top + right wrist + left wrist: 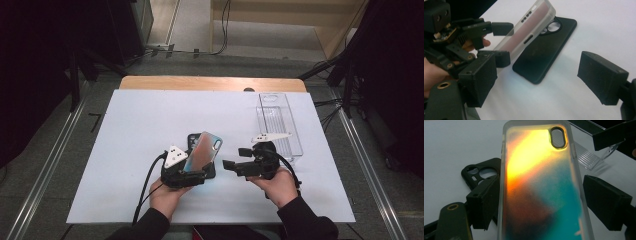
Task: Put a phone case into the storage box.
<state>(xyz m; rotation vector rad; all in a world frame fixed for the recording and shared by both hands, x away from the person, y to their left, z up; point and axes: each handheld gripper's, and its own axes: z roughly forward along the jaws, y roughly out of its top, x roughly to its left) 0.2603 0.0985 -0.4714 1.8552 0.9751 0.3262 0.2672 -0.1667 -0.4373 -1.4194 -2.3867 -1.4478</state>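
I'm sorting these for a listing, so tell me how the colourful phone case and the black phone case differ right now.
The iridescent case has a frosted translucent rim and an orange-to-teal back; the black case is opaque matte black. The iridescent case is lifted and tilted, gripped at its lower end by the left gripper; the black case lies flat on the white table beneath it. The iridescent case has one oval camera cutout, the black case round ones. Both are empty phone cases.

A white tabletop (140, 120) stands on a grey floor (60, 165), with dark curtains (35, 65) at both sides.
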